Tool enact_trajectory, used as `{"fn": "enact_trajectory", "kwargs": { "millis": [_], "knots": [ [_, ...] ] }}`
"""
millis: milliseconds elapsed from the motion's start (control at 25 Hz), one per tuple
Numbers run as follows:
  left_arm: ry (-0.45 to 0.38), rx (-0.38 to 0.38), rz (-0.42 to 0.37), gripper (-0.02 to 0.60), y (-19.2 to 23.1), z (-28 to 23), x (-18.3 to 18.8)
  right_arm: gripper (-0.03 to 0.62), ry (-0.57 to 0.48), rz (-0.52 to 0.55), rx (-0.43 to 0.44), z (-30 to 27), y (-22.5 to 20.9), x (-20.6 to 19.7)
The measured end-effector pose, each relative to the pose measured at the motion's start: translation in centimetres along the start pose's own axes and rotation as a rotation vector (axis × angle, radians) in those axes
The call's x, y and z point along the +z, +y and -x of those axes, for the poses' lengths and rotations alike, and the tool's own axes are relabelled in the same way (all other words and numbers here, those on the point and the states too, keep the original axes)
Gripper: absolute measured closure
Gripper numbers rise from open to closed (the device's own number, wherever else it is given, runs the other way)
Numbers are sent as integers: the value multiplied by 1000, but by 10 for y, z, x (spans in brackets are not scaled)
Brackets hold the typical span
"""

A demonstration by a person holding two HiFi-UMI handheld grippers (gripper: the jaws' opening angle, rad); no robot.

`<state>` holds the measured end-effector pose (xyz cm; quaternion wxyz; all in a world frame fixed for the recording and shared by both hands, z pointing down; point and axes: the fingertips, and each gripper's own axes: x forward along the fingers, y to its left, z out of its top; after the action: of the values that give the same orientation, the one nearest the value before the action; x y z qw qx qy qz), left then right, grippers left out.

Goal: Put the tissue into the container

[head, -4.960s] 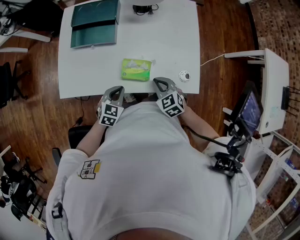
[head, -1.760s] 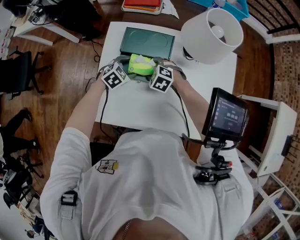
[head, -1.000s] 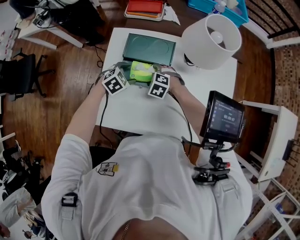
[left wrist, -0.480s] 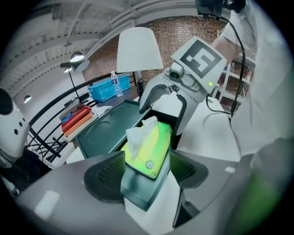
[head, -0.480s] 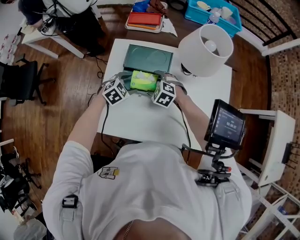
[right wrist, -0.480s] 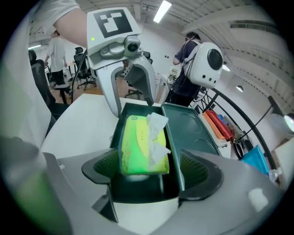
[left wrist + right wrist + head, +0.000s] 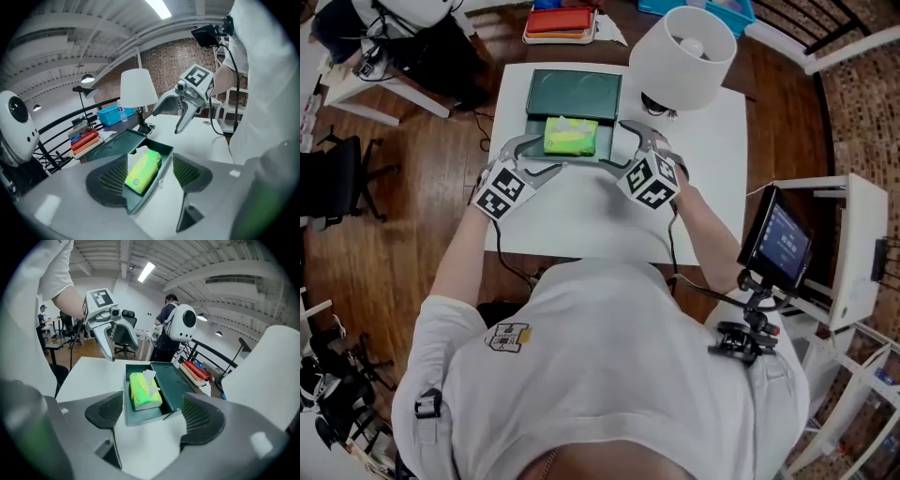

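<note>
Seen from above, a person in a white shirt stands at a white table (image 7: 703, 159) and holds a two-jaw gripper in each hand. A dark green container (image 7: 607, 142) lies at the far side of the table, its lid (image 7: 574, 93) folded open and flat behind it. The tissue pack (image 7: 570, 135), bright yellow-green, lies inside the container, with a white sheet (image 7: 150, 376) sticking up from its top.

The left gripper (image 7: 530, 155) sits at the container's left end. Its jaws stand apart and grip nothing; in the left gripper view the container's end shows in the gap between the pads, but they do not touch it. The right gripper (image 7: 623, 148) sits at the container's right end. Its jaws are closing, yet they are apart too, and the pads do not press on anything; the container's near end lies in line with the gap.

A lamp (image 7: 682, 45) with a white shade stands on the table's far right corner. A red tray (image 7: 558, 21) lies beyond the table. A small screen (image 7: 783, 239) stands on a mount at the person's right.
</note>
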<state>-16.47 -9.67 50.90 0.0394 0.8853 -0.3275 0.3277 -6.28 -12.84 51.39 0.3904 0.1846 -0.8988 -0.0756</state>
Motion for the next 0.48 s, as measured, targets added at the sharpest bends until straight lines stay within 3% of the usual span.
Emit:
{"fn": "enact_trajectory", "kwargs": {
  "millis": [240, 480],
  "knots": [
    [-67, -6, 78, 276, -42, 20, -16, 217, -28, -102, -35, 40, 37, -25],
    [-59, -64, 278, 287, -82, 18, -66, 258, 4, -195, -10, 50, 89, -77]
  ]
}}
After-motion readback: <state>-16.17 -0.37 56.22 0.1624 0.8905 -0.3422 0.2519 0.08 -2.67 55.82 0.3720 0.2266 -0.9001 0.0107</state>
